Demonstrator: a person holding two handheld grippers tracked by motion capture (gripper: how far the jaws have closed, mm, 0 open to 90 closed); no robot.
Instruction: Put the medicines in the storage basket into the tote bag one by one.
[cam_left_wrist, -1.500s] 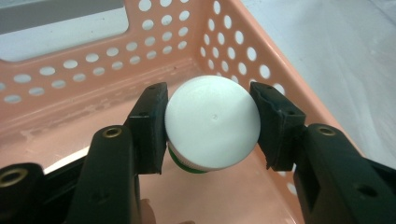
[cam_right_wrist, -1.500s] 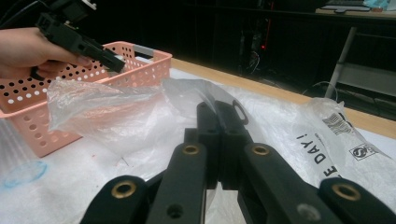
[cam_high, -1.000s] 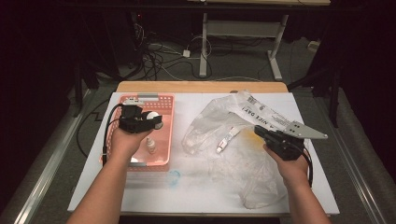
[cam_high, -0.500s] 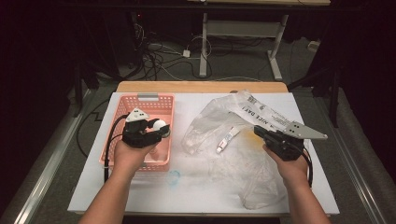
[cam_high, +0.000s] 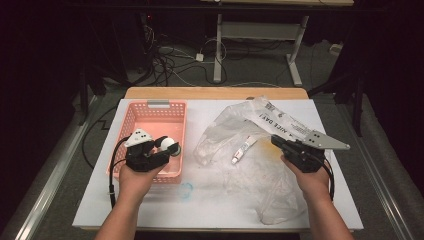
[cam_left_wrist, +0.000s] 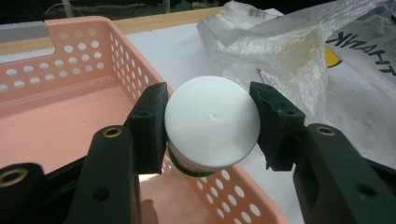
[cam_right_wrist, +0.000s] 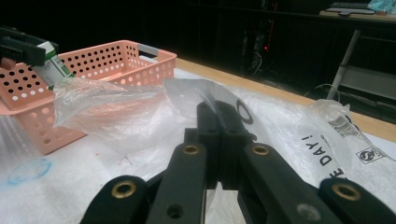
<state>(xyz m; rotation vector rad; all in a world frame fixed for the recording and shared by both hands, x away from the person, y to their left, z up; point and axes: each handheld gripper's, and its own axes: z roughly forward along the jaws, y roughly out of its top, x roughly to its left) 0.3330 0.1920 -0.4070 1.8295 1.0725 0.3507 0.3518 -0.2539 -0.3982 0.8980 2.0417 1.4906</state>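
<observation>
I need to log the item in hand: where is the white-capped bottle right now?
In the high view, the white-capped bottle is at the left, clamped between the left gripper fingers over the pink basket, near its right wall.

I can't see the body of the white-capped bottle (cam_left_wrist: 212, 122) in the left gripper view, since its cap faces me and only a green-and-white sliver shows beneath. In the high view the small tube (cam_high: 243, 150) inside the plastic bag (cam_high: 260, 170) is too tiny for me to read. From the right gripper view, the film caught between the closed jaws is hidden by them.
</observation>
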